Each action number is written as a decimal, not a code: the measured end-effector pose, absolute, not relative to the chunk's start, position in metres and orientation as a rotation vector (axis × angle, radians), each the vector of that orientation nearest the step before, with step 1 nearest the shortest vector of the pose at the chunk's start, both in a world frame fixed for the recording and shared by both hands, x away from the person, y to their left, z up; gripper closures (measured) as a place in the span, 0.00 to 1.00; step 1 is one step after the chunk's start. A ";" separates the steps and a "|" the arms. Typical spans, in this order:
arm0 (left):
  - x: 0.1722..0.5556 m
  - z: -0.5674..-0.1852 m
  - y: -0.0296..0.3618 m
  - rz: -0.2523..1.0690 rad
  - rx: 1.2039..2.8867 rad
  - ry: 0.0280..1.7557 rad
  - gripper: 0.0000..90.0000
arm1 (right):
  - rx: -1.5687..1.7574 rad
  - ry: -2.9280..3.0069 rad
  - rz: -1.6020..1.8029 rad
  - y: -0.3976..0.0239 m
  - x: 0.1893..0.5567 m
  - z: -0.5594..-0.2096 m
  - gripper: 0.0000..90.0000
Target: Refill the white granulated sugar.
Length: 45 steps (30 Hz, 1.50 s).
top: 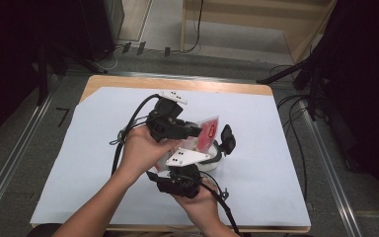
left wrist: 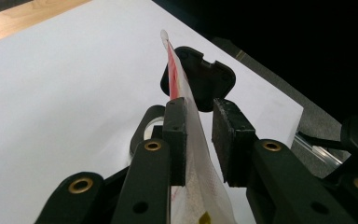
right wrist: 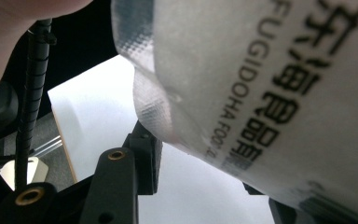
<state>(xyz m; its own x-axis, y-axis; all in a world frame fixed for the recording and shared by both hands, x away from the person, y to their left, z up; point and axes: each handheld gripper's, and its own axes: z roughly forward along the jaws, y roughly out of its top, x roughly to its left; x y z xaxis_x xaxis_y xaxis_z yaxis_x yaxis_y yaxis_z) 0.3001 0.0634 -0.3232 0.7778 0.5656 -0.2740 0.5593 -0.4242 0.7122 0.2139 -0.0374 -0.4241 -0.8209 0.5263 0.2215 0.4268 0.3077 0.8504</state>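
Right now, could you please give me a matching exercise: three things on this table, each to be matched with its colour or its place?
Things:
1. pouch
2. sheet
3. table

Descriptions:
A. white, spread over the tabletop
B. wooden, its edge shows around the sheet
C. clear with red print, upright between the jaws of the left hand-held gripper

Pairs: 1-C, 2-A, 3-B

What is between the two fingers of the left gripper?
In the left gripper view, the plastic pouch stands edge-on between the left gripper's fingers. It lies against the left finger; a gap shows before the right finger.
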 end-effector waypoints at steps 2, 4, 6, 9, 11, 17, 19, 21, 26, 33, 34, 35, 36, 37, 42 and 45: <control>0.300 -0.323 0.063 0.006 2.117 0.834 0.84 | 0.900 2.459 1.552 -0.038 0.214 -0.424 0.63; 0.300 -0.323 0.062 0.004 2.118 0.831 0.84 | 0.904 2.461 1.555 -0.038 0.214 -0.424 0.63; 0.300 -0.323 0.062 0.005 2.118 0.832 0.84 | 0.907 2.457 1.562 -0.038 0.214 -0.425 0.63; 0.300 -0.323 0.062 0.008 2.125 0.829 0.84 | 0.905 2.455 1.560 -0.038 0.213 -0.424 0.63; 0.300 -0.323 0.061 0.009 2.127 0.830 0.84 | 0.907 2.453 1.561 -0.038 0.213 -0.424 0.63; 0.300 -0.322 0.061 0.008 2.127 0.824 0.84 | 0.914 2.452 1.558 -0.038 0.213 -0.424 0.63; 0.300 -0.322 0.060 0.006 2.124 0.824 0.84 | 0.915 2.451 1.558 -0.039 0.213 -0.424 0.63; 0.300 -0.322 0.060 0.006 2.125 0.823 0.84 | 0.915 2.449 1.557 -0.039 0.213 -0.424 0.63; 0.300 -0.322 0.060 0.004 2.125 0.823 0.84 | 0.913 2.449 1.555 -0.039 0.213 -0.424 0.63; 0.301 -0.322 0.060 0.002 2.125 0.820 0.84 | 0.912 2.450 1.555 -0.038 0.213 -0.423 0.63; 0.301 -0.322 0.060 0.007 2.130 0.820 0.84 | 0.912 2.449 1.555 -0.038 0.213 -0.423 0.63; 0.301 -0.322 0.060 0.007 2.130 0.819 0.84 | 0.912 2.447 1.555 -0.038 0.213 -0.424 0.63; 0.301 -0.322 0.060 0.006 2.130 0.818 0.84 | 0.913 2.446 1.556 -0.038 0.212 -0.424 0.63; 0.301 -0.322 0.060 0.007 2.132 0.816 0.84 | 0.914 2.444 1.556 -0.038 0.212 -0.424 0.63; 0.301 -0.322 0.060 0.006 2.127 0.813 0.84 | 0.917 2.444 1.559 -0.038 0.212 -0.423 0.63; 0.301 -0.322 0.060 0.008 2.136 0.818 0.84 | 0.915 2.445 1.557 -0.038 0.213 -0.423 0.63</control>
